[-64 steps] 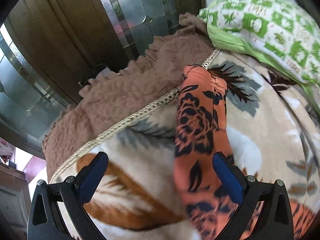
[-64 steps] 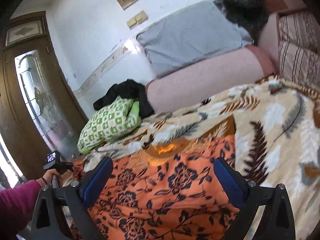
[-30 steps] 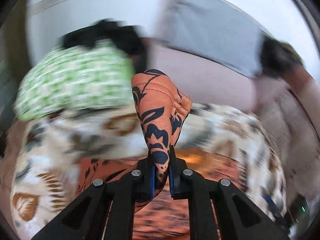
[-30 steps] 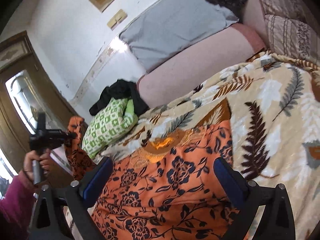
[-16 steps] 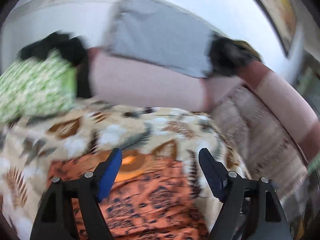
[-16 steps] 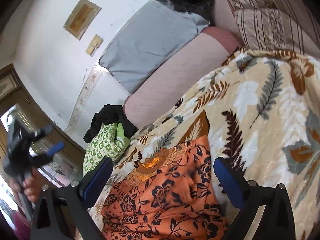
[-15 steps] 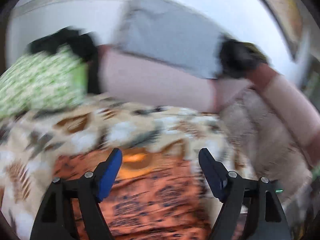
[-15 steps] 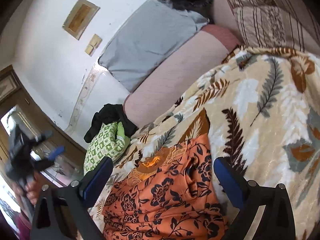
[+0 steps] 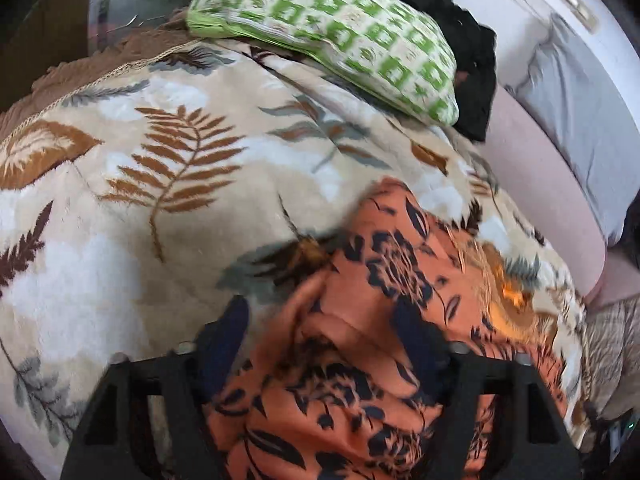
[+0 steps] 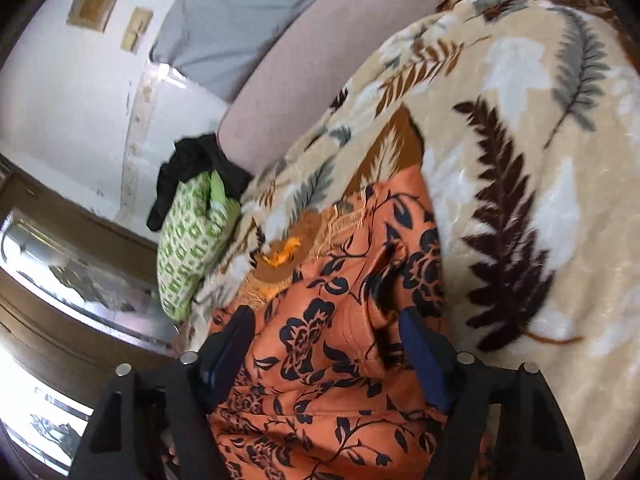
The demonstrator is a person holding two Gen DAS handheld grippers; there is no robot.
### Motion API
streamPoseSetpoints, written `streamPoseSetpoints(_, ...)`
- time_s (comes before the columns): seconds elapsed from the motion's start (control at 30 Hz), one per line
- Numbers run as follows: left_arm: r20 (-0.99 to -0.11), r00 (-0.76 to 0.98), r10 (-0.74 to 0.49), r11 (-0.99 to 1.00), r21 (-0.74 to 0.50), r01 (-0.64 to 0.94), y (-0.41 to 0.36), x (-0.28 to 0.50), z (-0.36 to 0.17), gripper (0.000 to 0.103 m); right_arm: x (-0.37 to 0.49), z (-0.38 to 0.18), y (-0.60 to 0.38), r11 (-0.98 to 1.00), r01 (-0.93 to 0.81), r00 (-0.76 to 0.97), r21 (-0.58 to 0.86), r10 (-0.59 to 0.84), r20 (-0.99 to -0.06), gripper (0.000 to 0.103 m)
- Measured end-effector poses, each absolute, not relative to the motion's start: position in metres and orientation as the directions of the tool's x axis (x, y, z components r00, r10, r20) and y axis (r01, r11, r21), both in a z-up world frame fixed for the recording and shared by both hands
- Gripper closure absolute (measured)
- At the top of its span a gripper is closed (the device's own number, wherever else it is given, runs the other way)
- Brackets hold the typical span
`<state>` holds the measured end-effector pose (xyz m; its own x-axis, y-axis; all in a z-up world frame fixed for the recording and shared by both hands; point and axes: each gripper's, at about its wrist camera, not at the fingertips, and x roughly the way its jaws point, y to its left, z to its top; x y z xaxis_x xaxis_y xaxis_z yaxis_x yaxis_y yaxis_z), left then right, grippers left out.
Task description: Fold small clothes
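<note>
Spread over the bed, a leaf-patterned blanket [image 9: 168, 184] carried the orange floral garment [image 10: 340, 344], rumpled near a green checked pillow [image 9: 340, 36]. Both left tongs [image 9: 324, 340] and right tongs [image 10: 328, 344] were held open over the garment, apparently gripping nothing, though the left view was blurred.

Spread right hand-held gripper [image 10: 326, 344] over orange garment [image 10: 336, 344].

Left claw [image 9: 324, 344] and right claw [image 10: 326, 340], both spread wide.

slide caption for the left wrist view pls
Open left claw above an orange floral garment on a leaf-print blanket, green pillow behind.
</note>
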<state>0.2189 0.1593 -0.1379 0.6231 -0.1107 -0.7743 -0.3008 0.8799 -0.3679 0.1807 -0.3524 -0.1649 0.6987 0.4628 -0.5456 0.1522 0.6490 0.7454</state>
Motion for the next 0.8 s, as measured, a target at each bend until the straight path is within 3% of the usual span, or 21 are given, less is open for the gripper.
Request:
streamPoseSetpoints(0.1,-0.749,0.654,-0.108,0.879,-0.379,-0.289,0.160,0.221,-0.137,0.048,0.194,-0.173,-0.349,0.683,0.186,0.692,0.706,0.419,-0.588,0.030)
streamPoseSetpoints(0.2,-0.730,0.673,-0.118,0.880,-0.391,-0.269,0.158,0.225,-0.136,0.056,0.211,-0.183,-0.348,0.706,0.196,0.673,0.680,0.407,-0.617,0.040)
streamPoseSetpoints(0.27,-0.736,0.667,-0.118,0.891,-0.375,-0.255,0.151,0.233,-0.139,0.057,0.220,-0.188,-0.343,0.738,0.179,0.652,0.651,0.406,-0.640,0.061)
streamPoseSetpoints(0.33,-0.754,0.646,-0.122,0.902,-0.355,-0.244,0.146,0.239,-0.146,0.065,0.224,-0.190,-0.338,0.762,0.166,0.632,0.626,0.405,-0.661,0.073)
streamPoseSetpoints(0.37,-0.770,0.628,-0.116,0.909,-0.337,-0.245,0.143,0.242,-0.150,0.067,0.223,-0.187,-0.336,0.775,0.159,0.627,0.612,0.400,-0.669,0.084)
streamPoseSetpoints(0.47,-0.784,0.617,-0.070,0.928,-0.278,-0.247,0.134,0.241,-0.153,0.067,0.215,-0.161,-0.330,0.794,0.084,0.663,0.602,0.407,-0.629,0.092)
streamPoseSetpoints(0.67,-0.750,0.660,-0.033,0.950,-0.230,-0.214,0.117,0.230,-0.144,0.067,0.176,-0.092,-0.334,0.814,-0.091,0.852,0.574,0.362,-0.379,0.094)
streamPoseSetpoints(0.7,-0.744,0.668,-0.025,0.951,-0.224,-0.214,0.114,0.228,-0.143,0.067,0.174,-0.091,-0.333,0.838,-0.066,0.859,0.542,0.325,-0.397,0.094)
streamPoseSetpoints(0.8,-0.742,0.671,-0.004,0.962,-0.187,-0.201,0.106,0.228,-0.142,0.067,0.191,-0.123,-0.345,0.877,0.103,0.774,0.470,0.226,-0.592,0.094)
